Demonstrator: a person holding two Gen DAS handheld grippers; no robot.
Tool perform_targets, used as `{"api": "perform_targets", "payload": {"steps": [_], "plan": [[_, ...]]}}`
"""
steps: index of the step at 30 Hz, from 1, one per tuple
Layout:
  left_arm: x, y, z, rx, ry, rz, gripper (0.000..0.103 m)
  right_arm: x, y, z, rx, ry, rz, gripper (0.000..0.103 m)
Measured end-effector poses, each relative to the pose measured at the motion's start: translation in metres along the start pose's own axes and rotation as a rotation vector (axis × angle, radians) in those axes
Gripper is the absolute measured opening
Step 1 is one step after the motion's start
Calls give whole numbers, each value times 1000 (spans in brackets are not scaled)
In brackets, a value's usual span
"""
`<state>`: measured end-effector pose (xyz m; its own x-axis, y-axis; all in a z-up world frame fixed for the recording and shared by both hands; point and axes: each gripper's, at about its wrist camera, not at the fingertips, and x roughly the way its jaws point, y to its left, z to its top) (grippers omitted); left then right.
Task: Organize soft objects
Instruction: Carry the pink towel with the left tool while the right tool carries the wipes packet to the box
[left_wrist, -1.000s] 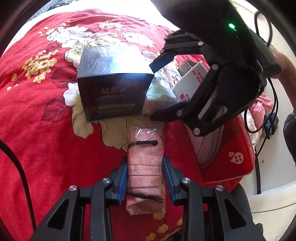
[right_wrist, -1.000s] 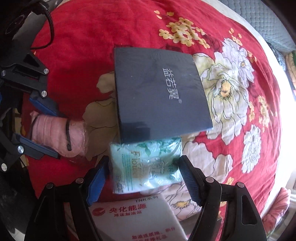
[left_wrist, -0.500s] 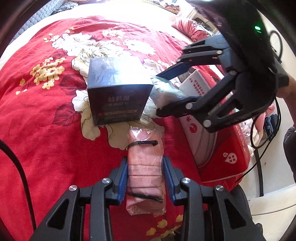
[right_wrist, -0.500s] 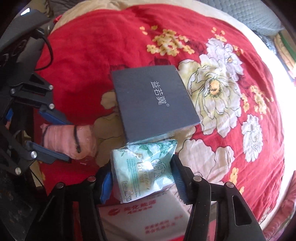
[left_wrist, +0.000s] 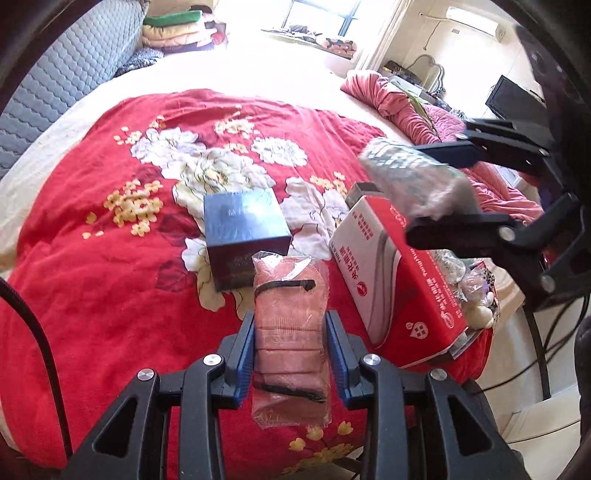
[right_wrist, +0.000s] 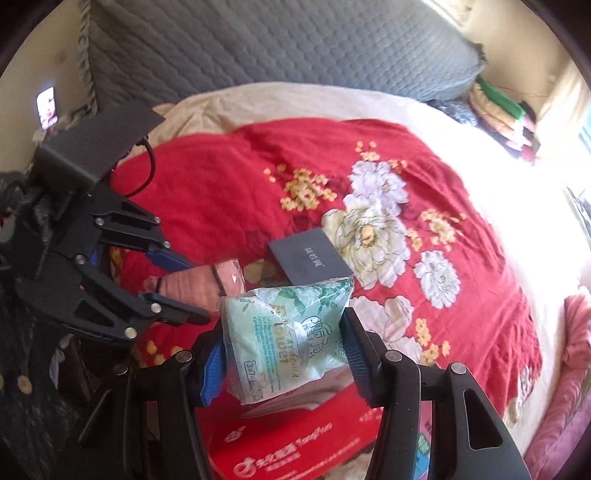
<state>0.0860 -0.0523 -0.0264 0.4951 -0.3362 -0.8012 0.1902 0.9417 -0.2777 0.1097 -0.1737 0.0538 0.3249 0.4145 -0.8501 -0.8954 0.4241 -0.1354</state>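
My left gripper (left_wrist: 290, 349) is shut on a pink mask pack (left_wrist: 291, 332) in clear wrap with black bands, held above the red floral blanket (left_wrist: 110, 277). My right gripper (right_wrist: 284, 354) is shut on a pale green tissue pack (right_wrist: 284, 332), lifted above a red and white box (right_wrist: 295, 443). In the left wrist view the right gripper (left_wrist: 439, 188) holds the tissue pack (left_wrist: 413, 181) over that box (left_wrist: 399, 273). In the right wrist view the left gripper (right_wrist: 184, 280) holds the mask pack (right_wrist: 207, 282) at the left.
A dark blue box (left_wrist: 243, 236) lies on the blanket just beyond the mask pack, also in the right wrist view (right_wrist: 308, 260). A pink quilt (left_wrist: 406, 107) is bunched at the far right. A grey padded headboard (right_wrist: 277, 48) stands behind the bed.
Both grippers have risen from the blanket with their packs. The right gripper has carried the tissue pack away from the dark box, up over the red and white box.
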Motion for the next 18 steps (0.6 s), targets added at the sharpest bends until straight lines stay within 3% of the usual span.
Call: {"api": "perform_targets", "payload": {"steps": [9,18], "plan": [[-42,-37,23,64,-86,11,36,-76,-6,-42,246,-119,-114,58],[-54,-118,52,198,-130,-6,36,-161,-26,-112,445,-198,-262,58]]}}
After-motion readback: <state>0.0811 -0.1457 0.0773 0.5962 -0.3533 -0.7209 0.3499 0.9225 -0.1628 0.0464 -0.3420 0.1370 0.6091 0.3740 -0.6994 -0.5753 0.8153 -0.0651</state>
